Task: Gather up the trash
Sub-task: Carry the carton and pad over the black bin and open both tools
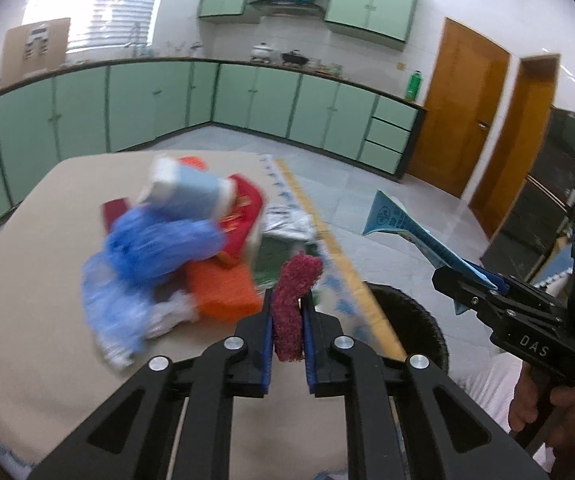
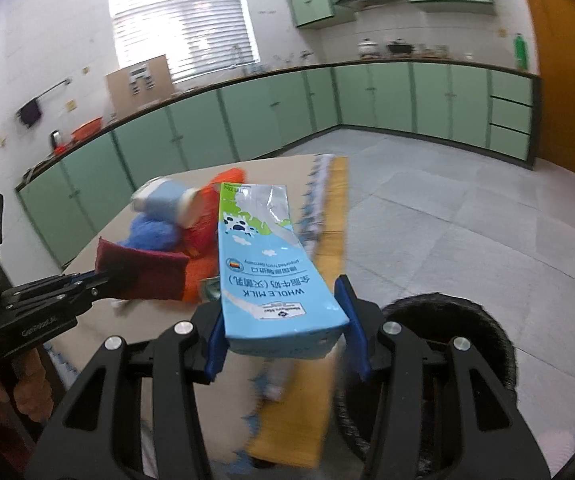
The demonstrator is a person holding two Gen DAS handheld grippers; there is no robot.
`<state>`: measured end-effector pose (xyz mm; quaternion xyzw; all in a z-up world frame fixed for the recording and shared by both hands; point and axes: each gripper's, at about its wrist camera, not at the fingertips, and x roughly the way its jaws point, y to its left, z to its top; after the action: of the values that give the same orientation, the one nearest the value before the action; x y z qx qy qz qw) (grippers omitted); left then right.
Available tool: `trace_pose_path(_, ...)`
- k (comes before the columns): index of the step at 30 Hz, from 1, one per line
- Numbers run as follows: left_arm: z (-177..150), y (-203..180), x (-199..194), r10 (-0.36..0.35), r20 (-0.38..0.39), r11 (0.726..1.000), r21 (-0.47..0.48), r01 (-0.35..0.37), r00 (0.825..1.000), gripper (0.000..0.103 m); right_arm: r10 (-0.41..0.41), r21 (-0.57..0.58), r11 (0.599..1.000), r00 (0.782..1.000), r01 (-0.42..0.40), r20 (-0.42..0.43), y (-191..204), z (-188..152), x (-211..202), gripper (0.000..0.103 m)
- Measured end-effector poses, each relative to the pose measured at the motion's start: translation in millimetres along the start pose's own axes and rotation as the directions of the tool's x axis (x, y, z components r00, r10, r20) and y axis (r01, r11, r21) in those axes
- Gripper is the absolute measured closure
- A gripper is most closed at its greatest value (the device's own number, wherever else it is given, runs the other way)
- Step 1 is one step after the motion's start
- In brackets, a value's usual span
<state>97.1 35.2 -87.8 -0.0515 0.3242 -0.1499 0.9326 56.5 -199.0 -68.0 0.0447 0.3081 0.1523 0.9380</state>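
Jaws-wise: left gripper (image 1: 287, 316) is clamped tight on a maroon scrubbing pad (image 1: 293, 300), right gripper (image 2: 283, 332) pinches a flattened whole milk carton (image 2: 267, 264).

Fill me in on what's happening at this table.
A person is clearing trash with a handheld gripper in each hand. The left gripper is shut on a dark red scrubbing pad, and the right gripper grips a flattened whole milk carton. Both items are lifted off the table. A pile remains there: blue plastic bags, an orange packet and a red box. A black bin sits beside the table.
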Motion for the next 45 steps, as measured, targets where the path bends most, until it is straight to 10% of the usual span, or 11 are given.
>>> trace_pose_path(12, 15.3, -81.7, 63.0, -0.152, -0.021, 0.983, 0.098, 0.153, 0.988, 0.09, -0.274, 0.089, 0.958, 0.961, 0.271, 0.022, -81.9, -8.6, -23.4, 0.056)
trace_pose_path(28, 12.5, -145.3, 149.5, -0.206, -0.159, 0.963, 0.141, 0.228, 0.966, 0.09, -0.368, 0.175, 0.904, 0.919, 0.39, -0.144, -160.7, -45.4, 24.2, 0.054)
trace_pose_path(32, 15.6, -146.1, 158.9, -0.211, -0.168, 0.963, 0.132, 0.234, 0.963, 0.048, -0.39, 0.203, 0.887, 0.908, 0.414, -0.15, -169.2, -50.2, 26.4, 0.035)
trace_pose_path(39, 27.7, -137.2, 142.1, -0.226, -0.129, 0.963, 0.118, 0.241, 0.966, 0.037, -0.464, 0.231, 0.848, 0.879, 0.477, -0.112, -170.0, -49.9, 12.5, 0.012)
trace_pose_path(45, 45.2, -106.0, 93.2, -0.142, 0.018, 0.983, 0.119, 0.139, 0.99, 0.029, -0.446, 0.214, 0.87, 0.894, 0.443, -0.038, -144.4, -31.0, 3.2, 0.007)
